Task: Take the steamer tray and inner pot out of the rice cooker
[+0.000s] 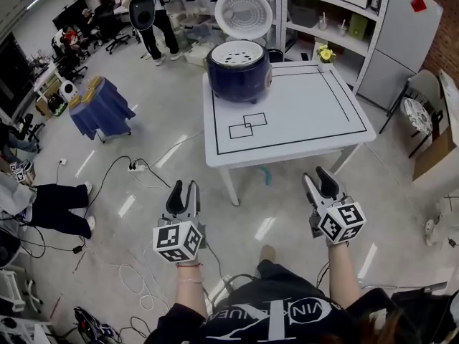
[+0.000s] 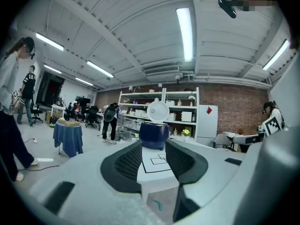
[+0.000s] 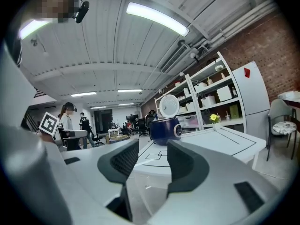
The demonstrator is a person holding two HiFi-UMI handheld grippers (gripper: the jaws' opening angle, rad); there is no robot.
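The left tool (image 1: 184, 190) hangs open and empty, well short of the white surface (image 1: 301, 113). At that surface's far left corner stands the blue rice cooker (image 1: 239, 74), lid (image 1: 244, 13) up, with the steamer tray (image 1: 239, 53) seated in its mouth and the inner pot hidden beneath. The right tool (image 1: 319, 182) is likewise open and empty. I'd call this the approach; next, close in and grip the tray's rim.

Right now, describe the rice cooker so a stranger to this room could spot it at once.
Find the white table marked with black lines. At its far left corner stands the rice cooker, round and dark blue. Its white lid stands open above it, unlike the small yellow flower at the other far corner.
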